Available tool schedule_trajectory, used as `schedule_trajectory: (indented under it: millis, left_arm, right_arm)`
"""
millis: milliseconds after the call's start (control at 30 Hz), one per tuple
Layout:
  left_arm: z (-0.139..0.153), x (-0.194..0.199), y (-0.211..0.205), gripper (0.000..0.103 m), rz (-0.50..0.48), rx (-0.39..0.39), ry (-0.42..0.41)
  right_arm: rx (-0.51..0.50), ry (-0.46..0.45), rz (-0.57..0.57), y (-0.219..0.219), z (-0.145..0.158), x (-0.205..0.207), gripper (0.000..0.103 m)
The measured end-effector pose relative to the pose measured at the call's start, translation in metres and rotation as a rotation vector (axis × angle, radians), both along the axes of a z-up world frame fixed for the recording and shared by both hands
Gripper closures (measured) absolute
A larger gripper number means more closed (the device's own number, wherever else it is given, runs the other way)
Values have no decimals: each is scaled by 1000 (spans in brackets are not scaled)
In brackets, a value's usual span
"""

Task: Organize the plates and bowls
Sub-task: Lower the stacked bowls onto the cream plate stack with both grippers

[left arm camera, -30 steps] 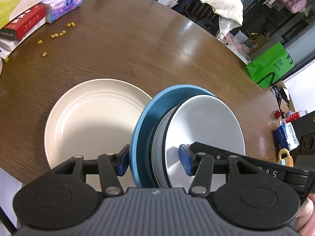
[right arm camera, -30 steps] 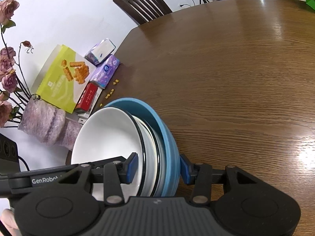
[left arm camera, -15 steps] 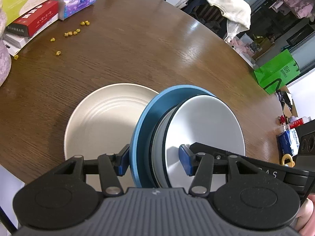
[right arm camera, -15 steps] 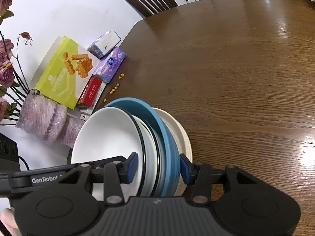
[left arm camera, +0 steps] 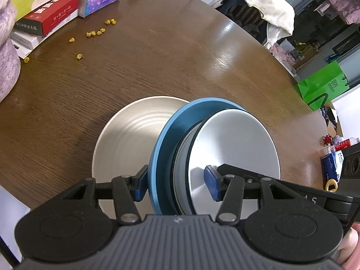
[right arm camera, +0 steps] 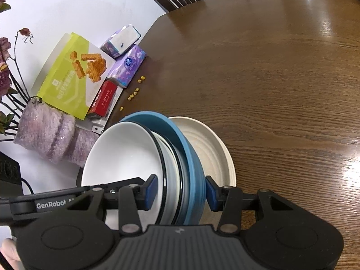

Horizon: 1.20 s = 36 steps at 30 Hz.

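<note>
One cream plate [left arm camera: 126, 144], one blue plate [left arm camera: 166, 139], two tissue packs [right arm camera: 128, 65].

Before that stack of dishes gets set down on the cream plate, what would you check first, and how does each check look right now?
1. Left claw grips the stack: ok.
2. Right claw grips the stack: ok.
3. Blue plate, white bowl nested together: ok.
4. Cream plate bare: ok.
5. Stack level: not ok, held on edge.
6. Yellow crumbs away from the plate: ok.
</note>
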<state>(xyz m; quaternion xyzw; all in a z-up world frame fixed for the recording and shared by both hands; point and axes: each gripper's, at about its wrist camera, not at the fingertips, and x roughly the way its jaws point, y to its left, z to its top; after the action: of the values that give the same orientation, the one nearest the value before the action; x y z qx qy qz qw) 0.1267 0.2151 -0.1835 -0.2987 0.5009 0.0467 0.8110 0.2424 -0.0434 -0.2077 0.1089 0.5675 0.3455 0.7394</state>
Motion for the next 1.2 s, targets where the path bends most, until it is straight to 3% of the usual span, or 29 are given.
schedule_trajectory:
  millis: [1200]
  left_arm:
    - [-23, 8, 19, 50, -31, -10, 36]
  right_arm:
    - [-9, 49, -25, 22, -26, 3, 59]
